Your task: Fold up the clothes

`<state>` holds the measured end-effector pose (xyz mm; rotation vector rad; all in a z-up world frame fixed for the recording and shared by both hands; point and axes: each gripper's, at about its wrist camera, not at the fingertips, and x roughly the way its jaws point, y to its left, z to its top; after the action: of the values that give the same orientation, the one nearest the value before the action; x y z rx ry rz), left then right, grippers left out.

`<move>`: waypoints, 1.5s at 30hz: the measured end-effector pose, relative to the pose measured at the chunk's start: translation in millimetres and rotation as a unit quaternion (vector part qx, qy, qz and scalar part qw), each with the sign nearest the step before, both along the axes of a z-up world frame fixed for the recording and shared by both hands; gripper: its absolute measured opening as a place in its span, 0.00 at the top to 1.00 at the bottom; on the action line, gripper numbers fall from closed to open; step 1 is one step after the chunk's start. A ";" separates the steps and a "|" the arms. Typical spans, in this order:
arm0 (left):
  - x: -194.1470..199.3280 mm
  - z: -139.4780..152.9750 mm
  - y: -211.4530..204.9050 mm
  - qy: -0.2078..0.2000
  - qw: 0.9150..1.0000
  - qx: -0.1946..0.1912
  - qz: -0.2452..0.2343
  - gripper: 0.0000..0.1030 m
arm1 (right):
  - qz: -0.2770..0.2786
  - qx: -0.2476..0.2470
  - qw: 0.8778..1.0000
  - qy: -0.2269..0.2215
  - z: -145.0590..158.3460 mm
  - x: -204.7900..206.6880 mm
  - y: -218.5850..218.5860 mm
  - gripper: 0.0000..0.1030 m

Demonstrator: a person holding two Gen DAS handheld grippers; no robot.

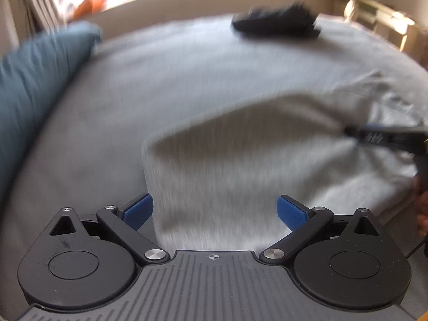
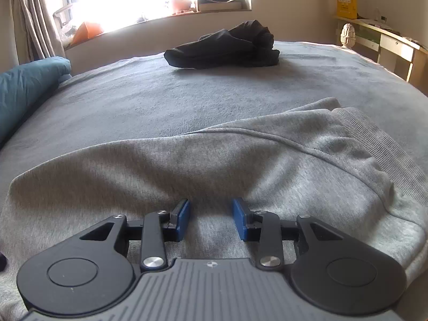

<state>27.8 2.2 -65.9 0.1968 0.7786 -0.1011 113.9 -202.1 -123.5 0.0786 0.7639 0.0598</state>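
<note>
Right wrist view: right gripper (image 2: pixel 211 219) released over the grey garment (image 2: pixel 240 155) (left gripper (image 1: pixel 214 211) spread wide too).

The bed (image 2: pixel 187 99) lies bare and passable between the grey garment (image 2: pixel 214 165) up front and the black clothes heap (image 2: pixel 224 46); a teal pillow (image 2: pixel 24 85) blocks the left edge.

Grey-covered bed (image 2: pixel 187 93) carries grey sweatshirt (image 2: pixel 214 160) near, black clothes heap (image 2: pixel 227 46) far, teal pillow (image 2: pixel 24 85) at left edge

Grey sweatshirt (image 2: pixel 214 160) of soft matt fleece knit lies on a fuzzy grey blanket (image 2: pixel 187 99)
</note>
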 end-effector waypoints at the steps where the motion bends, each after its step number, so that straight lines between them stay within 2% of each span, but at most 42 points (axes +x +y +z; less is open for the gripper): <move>1: 0.7 2.2 -3.4 -0.006 1.000 0.003 -0.008 0.00 | -0.001 0.000 1.000 0.000 -0.2 0.2 0.1 0.63; 3: 3.1 5.3 -10.5 -0.014 1.000 0.009 -0.023 0.00 | -0.002 -0.001 1.000 0.000 -0.6 1.0 0.4 0.63; 7: 23.9 -10.0 -17.3 0.030 0.999 -0.013 -0.024 0.00 | -0.001 -0.004 1.000 0.002 -0.2 1.9 1.0 0.63; 10: 36.8 -27.5 -18.9 0.067 0.998 -0.013 -0.014 0.01 | 0.002 -0.007 1.000 0.003 0.6 2.0 1.5 0.63; 15: 41.6 -42.5 -11.9 0.101 0.995 -0.026 -0.001 0.01 | 0.010 -0.019 1.000 0.019 19.7 5.6 4.8 0.62; 17: 41.7 -44.0 -10.9 0.103 0.994 -0.029 0.000 0.01 | 0.014 -0.027 0.999 -0.011 30.4 0.7 8.5 0.62; 19: 42.0 -45.7 -11.6 0.105 0.994 -0.030 0.001 0.01 | 0.012 -0.028 0.999 -0.017 32.1 2.2 9.7 0.59; 22: 42.6 -45.9 -12.2 0.109 0.993 -0.033 0.002 0.00 | 0.010 -0.032 0.999 0.029 6.8 12.4 7.4 0.55; 24: 44.4 -42.9 -10.3 0.114 0.993 -0.036 -0.001 0.00 | 0.013 -0.029 0.999 0.010 6.3 7.3 5.3 0.55; 26: 45.2 -35.1 -0.3 0.109 0.993 -0.041 -0.004 0.00 | 0.005 -0.015 1.000 0.009 17.0 0.4 3.9 0.54; 29: 43.6 -19.1 24.9 0.083 0.995 -0.050 -0.002 0.00 | 0.031 -0.001 0.999 -0.016 35.0 -24.8 8.2 0.54; 31: 44.5 -10.0 47.9 0.069 0.997 -0.045 0.005 0.00 | 0.072 0.004 0.997 -0.030 45.8 -43.1 18.7 0.51; 33: 49.9 -7.3 70.2 0.074 0.996 -0.034 0.019 0.00 | 0.130 0.012 0.991 -0.044 54.6 -62.3 36.3 0.44; 35: 55.8 -8.3 91.4 0.089 0.995 -0.028 0.041 0.00 | 0.196 0.012 0.979 -0.056 62.0 -79.3 60.1 0.39; 40: 60.9 -15.6 122.0 0.129 0.988 -0.054 0.066 0.01 | 0.351 -0.024 0.934 -0.062 60.6 -117.7 135.4 0.29; 43: 60.0 -24.4 124.6 0.144 0.985 -0.070 0.067 0.03 | 0.408 -0.079 0.908 -0.055 45.3 -133.8 174.3 0.29; 45: 60.6 -28.2 120.8 0.144 0.985 -0.075 0.063 0.04 | 0.418 -0.112 0.900 -0.051 36.1 -137.6 192.6 0.29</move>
<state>88.4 123.0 -94.1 -0.0119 1.0653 -0.0677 -23.7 -9.6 -87.3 -0.4775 0.6487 0.7884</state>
